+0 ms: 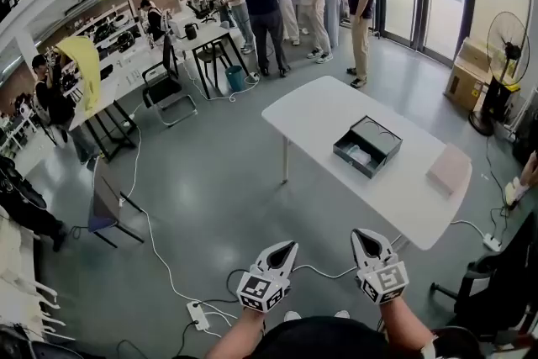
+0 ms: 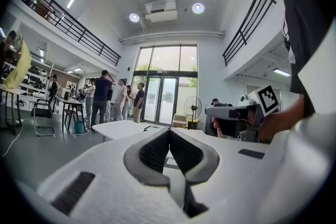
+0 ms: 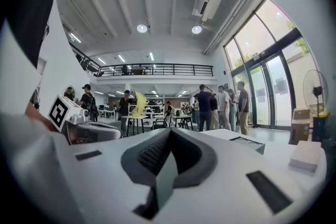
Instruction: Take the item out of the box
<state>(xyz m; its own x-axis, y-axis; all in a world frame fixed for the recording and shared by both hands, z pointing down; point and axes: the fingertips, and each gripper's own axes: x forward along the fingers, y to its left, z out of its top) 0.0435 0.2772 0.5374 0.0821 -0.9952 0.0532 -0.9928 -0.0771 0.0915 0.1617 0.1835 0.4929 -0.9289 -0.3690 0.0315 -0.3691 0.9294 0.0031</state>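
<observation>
Sitting open on table (image 1: pixel 319 113): dark box (image 1: pixel 380 136) | inside: pale item (image 1: pixel 360 154) | left hand-held gripper (image 1: pixel 289 247), right hand-held gripper (image 1: pixel 364 236): pressed together, empty

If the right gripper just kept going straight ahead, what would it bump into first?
Nothing nearby, just open air above the floor. The right gripper points at the white table, with the black box further along that line. It might pass above the tabletop; height is hard to judge.

Item (image 1: pixel 360 155) in box (image 1: pixel 379 138) on table (image 1: pixel 319 113)
</observation>
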